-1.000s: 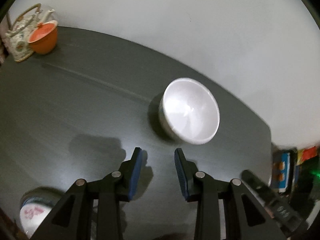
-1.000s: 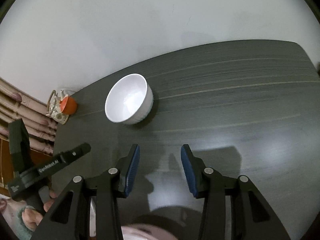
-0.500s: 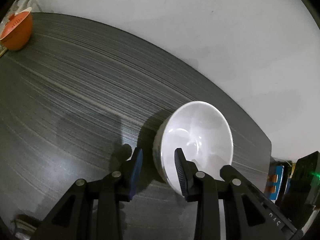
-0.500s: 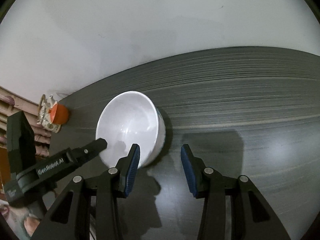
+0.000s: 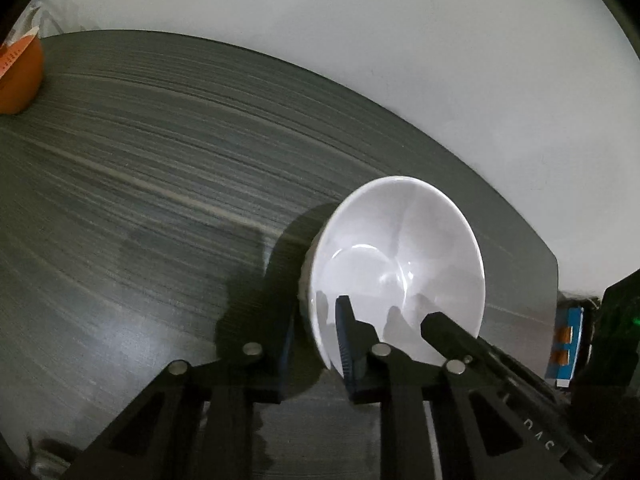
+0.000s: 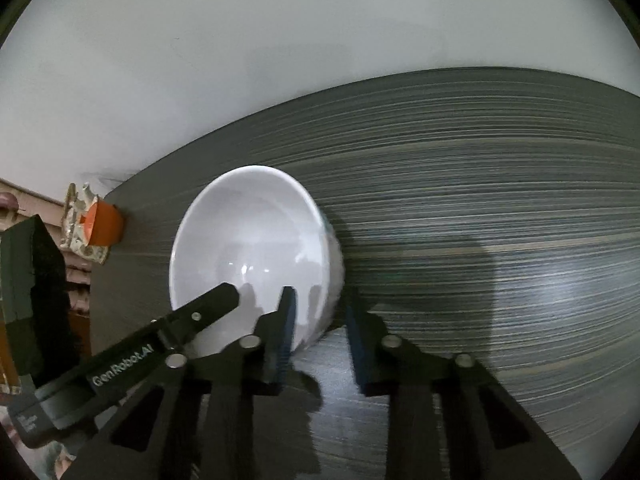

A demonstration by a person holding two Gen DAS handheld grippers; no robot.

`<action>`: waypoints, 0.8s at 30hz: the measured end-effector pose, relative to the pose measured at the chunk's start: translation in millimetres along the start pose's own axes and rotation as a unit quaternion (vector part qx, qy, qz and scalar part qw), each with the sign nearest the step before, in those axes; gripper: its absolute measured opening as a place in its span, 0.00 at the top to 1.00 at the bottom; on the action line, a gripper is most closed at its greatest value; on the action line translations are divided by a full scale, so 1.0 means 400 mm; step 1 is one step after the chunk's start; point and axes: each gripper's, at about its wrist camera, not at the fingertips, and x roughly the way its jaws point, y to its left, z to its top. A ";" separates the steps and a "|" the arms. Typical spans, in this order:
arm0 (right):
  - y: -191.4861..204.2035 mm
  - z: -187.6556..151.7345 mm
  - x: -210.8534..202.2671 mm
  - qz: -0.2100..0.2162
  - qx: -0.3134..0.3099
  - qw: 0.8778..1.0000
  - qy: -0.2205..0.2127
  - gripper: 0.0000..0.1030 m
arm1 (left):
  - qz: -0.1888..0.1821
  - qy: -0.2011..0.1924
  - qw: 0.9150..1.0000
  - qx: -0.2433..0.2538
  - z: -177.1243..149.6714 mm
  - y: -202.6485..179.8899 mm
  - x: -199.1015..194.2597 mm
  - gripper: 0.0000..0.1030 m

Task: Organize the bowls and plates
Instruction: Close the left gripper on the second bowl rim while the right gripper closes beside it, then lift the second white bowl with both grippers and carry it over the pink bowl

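Note:
A white bowl (image 5: 400, 248) (image 6: 248, 232) stands on the dark grey table (image 5: 160, 160) (image 6: 480, 200). My left gripper (image 5: 316, 306) straddles the bowl's left wall, one blue pad inside and one outside. Its jaws are closing and the pads look pressed on the wall. My right gripper (image 6: 319, 296) straddles the opposite wall the same way, jaws closing, pads against the wall. A finger of each gripper shows inside the bowl in the other's view: the right gripper's fingers (image 5: 448, 328), and the left gripper's fingers (image 6: 208, 308).
An orange cup (image 5: 18, 76) (image 6: 106, 224) sits at the table's far left corner beside a patterned teapot (image 6: 78, 224). A white wall runs behind the table's far edge. A blue and orange item (image 5: 566, 344) lies beyond the right edge.
Both grippers came down and forward onto the bowl. Their jaws went from wide apart, astride the bowl's rim, to narrowed onto its walls.

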 end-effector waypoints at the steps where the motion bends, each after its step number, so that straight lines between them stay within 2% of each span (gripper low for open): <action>1: 0.002 -0.003 -0.003 -0.003 -0.001 1.000 0.000 0.80 | 0.001 -0.001 1.000 0.003 -0.008 -0.004 -0.005 0.81; 6: 0.005 -0.028 -0.048 -0.002 0.001 1.000 -0.011 0.80 | -0.003 -0.001 1.000 0.014 -0.048 -0.038 -0.037 0.81; 13: 0.004 -0.080 -0.170 0.007 0.004 0.999 -0.037 0.80 | 0.002 -0.020 0.998 0.052 -0.128 -0.115 -0.135 0.81; 19: -0.019 -0.174 -0.306 0.005 0.000 0.997 -0.071 0.80 | 0.017 -0.033 0.995 0.096 -0.237 -0.187 -0.212 0.81; 24: -0.005 -0.259 -0.391 -0.001 -0.002 0.995 -0.095 0.80 | 0.007 -0.045 0.992 0.116 -0.326 -0.222 -0.282 0.81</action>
